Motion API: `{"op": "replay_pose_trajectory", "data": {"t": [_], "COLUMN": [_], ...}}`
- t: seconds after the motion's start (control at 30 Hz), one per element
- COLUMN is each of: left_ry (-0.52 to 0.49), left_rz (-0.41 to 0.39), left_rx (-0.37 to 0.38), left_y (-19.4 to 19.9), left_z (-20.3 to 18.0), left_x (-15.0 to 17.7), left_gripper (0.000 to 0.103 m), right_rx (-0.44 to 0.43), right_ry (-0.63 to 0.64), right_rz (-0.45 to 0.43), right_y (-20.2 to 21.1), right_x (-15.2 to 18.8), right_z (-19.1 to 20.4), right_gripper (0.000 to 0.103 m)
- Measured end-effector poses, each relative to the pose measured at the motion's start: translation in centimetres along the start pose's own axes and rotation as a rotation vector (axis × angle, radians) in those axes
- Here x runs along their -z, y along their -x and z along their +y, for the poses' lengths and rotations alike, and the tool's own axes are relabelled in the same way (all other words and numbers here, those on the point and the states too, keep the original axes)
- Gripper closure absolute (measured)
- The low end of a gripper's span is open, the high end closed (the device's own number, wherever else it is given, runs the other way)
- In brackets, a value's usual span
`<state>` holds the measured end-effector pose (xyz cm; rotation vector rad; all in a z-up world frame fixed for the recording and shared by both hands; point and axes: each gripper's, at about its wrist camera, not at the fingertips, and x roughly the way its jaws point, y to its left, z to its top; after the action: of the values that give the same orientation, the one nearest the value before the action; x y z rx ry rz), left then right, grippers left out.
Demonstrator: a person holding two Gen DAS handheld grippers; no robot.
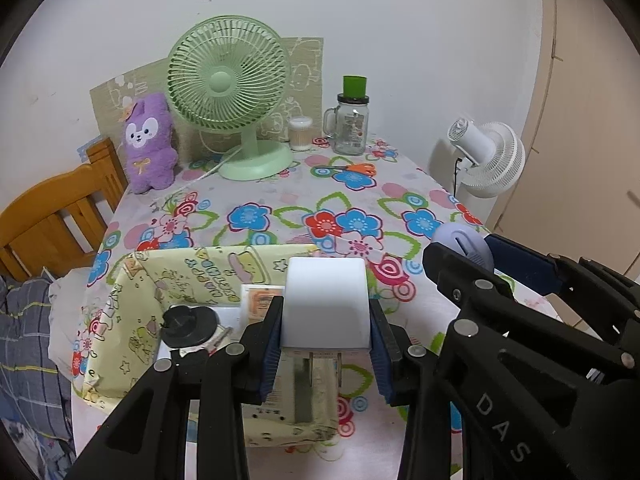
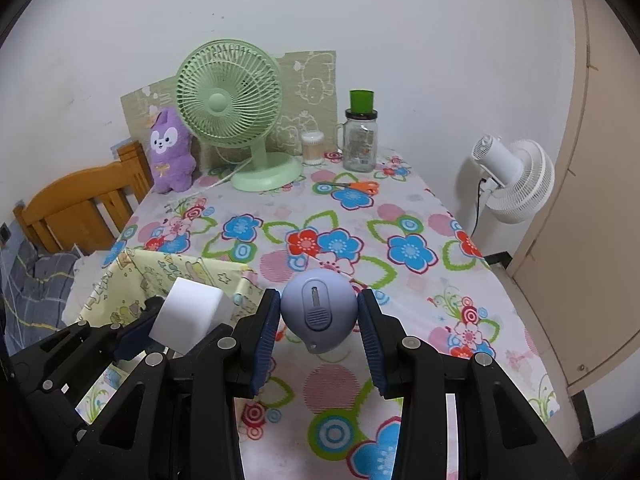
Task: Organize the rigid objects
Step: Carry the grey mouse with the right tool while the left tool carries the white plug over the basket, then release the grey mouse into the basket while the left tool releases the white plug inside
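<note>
My left gripper (image 1: 326,334) is shut on a white rectangular block (image 1: 326,302), held above a pale yellow patterned box (image 1: 132,312). Inside that box lie a black round lid (image 1: 188,326) and some cards. My right gripper (image 2: 318,330) is shut on a rounded lavender-blue device (image 2: 318,312) with a ribbed slider, held over the flowered tablecloth (image 2: 400,216). From the right wrist view the white block (image 2: 188,316) shows at the left, above the yellow box (image 2: 120,292). The lavender device (image 1: 464,242) and the right gripper's fingers (image 1: 456,264) show at the right of the left wrist view.
At the back of the table stand a green fan (image 1: 230,92), a purple plush toy (image 1: 148,144), a glass jar with a green cap (image 1: 352,120), a cotton swab tub (image 1: 300,134) and orange scissors (image 1: 352,168). A white fan (image 1: 488,156) stands right, a wooden chair (image 1: 52,220) left.
</note>
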<state>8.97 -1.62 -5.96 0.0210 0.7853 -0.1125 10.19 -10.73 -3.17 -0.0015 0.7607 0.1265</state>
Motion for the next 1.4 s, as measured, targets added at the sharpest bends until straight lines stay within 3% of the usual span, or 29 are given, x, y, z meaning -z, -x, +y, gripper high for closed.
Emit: {"op": "replay_pose_trajectory", "data": {"t": [0.87,1.4], "left_ry": [0.061,0.101], "left_rz": [0.046,0.130], "left_rx": [-0.064,-0.097], "left_y": [-1.9,-4.8], "left_z": [7.8,11.9], "left_x": [1.2,2.8], "left_gripper": [0.063,0.063], "right_rx": [-0.069,-0.109], "right_ry": [0.091,0.161], "right_rz": [0.045,0.115], "right_y": [-3.8,-7.3], "right_x": [-0.4,0.5], "right_z": [7.6,11.7], "right_gripper": [0.060,0.060]}}
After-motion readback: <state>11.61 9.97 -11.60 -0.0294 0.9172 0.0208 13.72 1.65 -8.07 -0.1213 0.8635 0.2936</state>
